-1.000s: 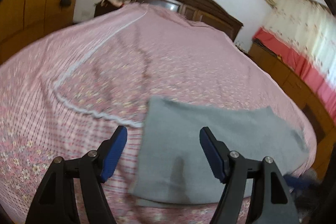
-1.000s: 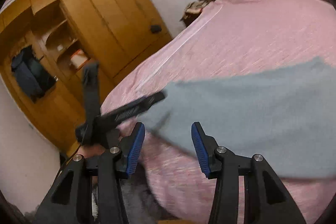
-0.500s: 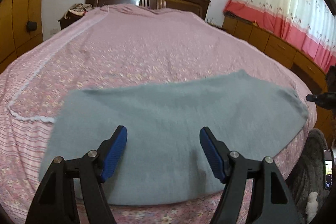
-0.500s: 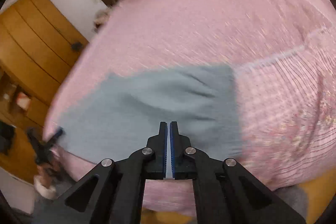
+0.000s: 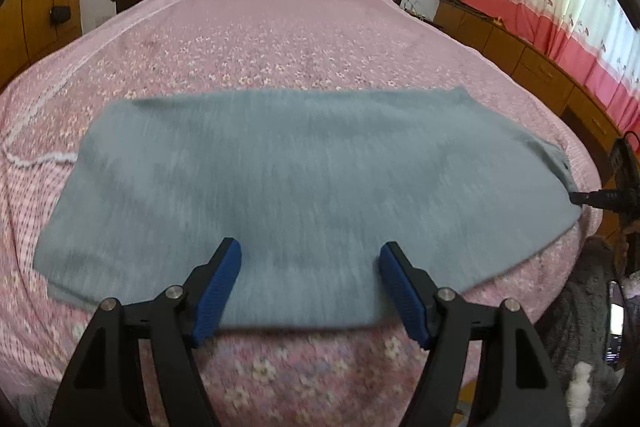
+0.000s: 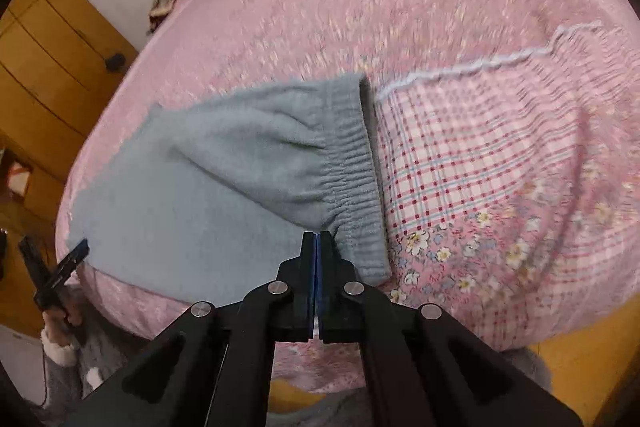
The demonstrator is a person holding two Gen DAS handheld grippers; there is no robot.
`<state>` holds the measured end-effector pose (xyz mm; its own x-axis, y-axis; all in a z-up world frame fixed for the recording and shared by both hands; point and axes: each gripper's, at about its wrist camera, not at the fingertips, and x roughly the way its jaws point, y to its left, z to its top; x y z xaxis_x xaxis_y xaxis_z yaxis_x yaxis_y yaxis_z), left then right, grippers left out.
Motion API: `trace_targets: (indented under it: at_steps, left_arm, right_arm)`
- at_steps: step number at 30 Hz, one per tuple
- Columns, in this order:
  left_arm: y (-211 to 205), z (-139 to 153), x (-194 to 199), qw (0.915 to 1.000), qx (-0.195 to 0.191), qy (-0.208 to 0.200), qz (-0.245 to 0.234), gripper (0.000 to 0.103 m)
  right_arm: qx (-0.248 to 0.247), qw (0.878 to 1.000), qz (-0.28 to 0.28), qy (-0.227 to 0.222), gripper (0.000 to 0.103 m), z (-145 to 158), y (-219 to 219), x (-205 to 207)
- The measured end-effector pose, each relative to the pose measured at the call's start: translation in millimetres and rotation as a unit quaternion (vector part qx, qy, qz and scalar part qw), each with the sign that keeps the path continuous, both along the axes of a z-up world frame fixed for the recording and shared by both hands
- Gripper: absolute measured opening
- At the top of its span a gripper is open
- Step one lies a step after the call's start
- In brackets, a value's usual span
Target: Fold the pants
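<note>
Pants (image 5: 312, 187): grey fleece, lying flat across the near end of the bed (image 5: 280, 39), legs stacked one on the other as far as I can tell, which I judge leaves them ready for a crosswise fold. Elastic waistband (image 6: 352, 167) at one end, beside the checked patch of the bedcover (image 6: 480, 167).

Right gripper (image 6: 318, 247): I have its jaws fully together, tips at the near corner of the waistband. Whether cloth is pinched between the pads I cannot tell; the pads meet with no fabric showing between them. My guess is this is the pickup corner for carrying the waist over.

Left gripper (image 5: 310, 283): jaws wide apart, holding nothing, hovering above the near edge of the pants mid-length, I judge to grip or pin there.
</note>
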<state>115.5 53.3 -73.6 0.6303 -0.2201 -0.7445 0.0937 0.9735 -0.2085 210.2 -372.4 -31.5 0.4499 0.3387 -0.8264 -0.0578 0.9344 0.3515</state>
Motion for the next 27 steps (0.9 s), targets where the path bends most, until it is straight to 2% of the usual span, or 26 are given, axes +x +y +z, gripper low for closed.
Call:
trace_targets:
  at_steps: [2, 4, 6, 9, 12, 14, 15, 17, 19, 21, 23, 25, 26, 27]
  left_arm:
    - [5, 11, -8, 0.9993, -0.035, -0.010, -0.001, 0.070]
    - [11, 32, -16, 0.9963, -0.070, -0.049, -0.011, 0.069]
    - [11, 46, -9, 0.9963, -0.058, -0.062, -0.013, 0.069]
    - [9, 47, 12, 0.9972, -0.031, -0.068, -0.006, 0.069]
    - [10, 24, 32, 0.9990, -0.028, -0.035, 0.004, 0.068]
    - [9, 0, 33, 1.0000, -0.006, -0.003, 0.006, 0.068]
    - [7, -6, 29, 1.0000, 0.004, -0.003, 0.001, 0.067]
    - [4, -8, 18, 0.9997, 0.022, -0.007, 0.001, 0.068]
    - [3, -8, 9, 0.9995, 0.029, -0.008, 0.002, 0.068]
    - [8, -10, 5, 0.9997, 0.017, -0.015, 0.002, 0.067]
    - [10, -10, 5, 0.9998, 0.012, -0.019, 0.002, 0.068]
    - [8, -9, 4, 0.9997, 0.013, -0.021, 0.001, 0.071]
    - [5, -10, 4, 0.9995, 0.019, -0.023, 0.001, 0.072]
    - [3, -10, 4, 0.9994, 0.025, -0.024, 0.000, 0.075]
  right_arm:
    - [-0.003, 1.000, 0.017, -0.025, 0.000, 16, -3, -8]
    - [0.013, 0.998, 0.038, -0.039, 0.000, 29, 2, -8]
    - [0.033, 0.997, 0.057, -0.051, 0.000, 44, 17, 6]
    - [0.074, 0.992, 0.092, -0.051, 0.000, 51, 52, 43]
    - [0.086, 0.991, 0.105, -0.008, 0.000, 20, 78, 83]
    - [-0.011, 0.996, 0.090, 0.021, 0.000, -8, 83, 110]
    - [-0.033, 0.996, 0.077, 0.020, 0.000, -19, 75, 121]
    - [0.017, 0.999, 0.040, 0.017, 0.000, -27, 50, 131]
    - [0.042, 0.999, -0.020, 0.018, 0.001, -24, 24, 129]
    - [0.058, 0.998, -0.022, 0.002, 0.001, -13, 14, 118]
    - [0.097, 0.995, -0.008, -0.029, 0.002, 7, 6, 91]
    - [0.144, 0.988, 0.028, -0.039, 0.002, 17, 8, 71]
    - [0.148, 0.987, 0.049, -0.032, 0.002, 17, 13, 60]
    - [0.130, 0.990, 0.060, -0.018, 0.002, 13, 18, 54]
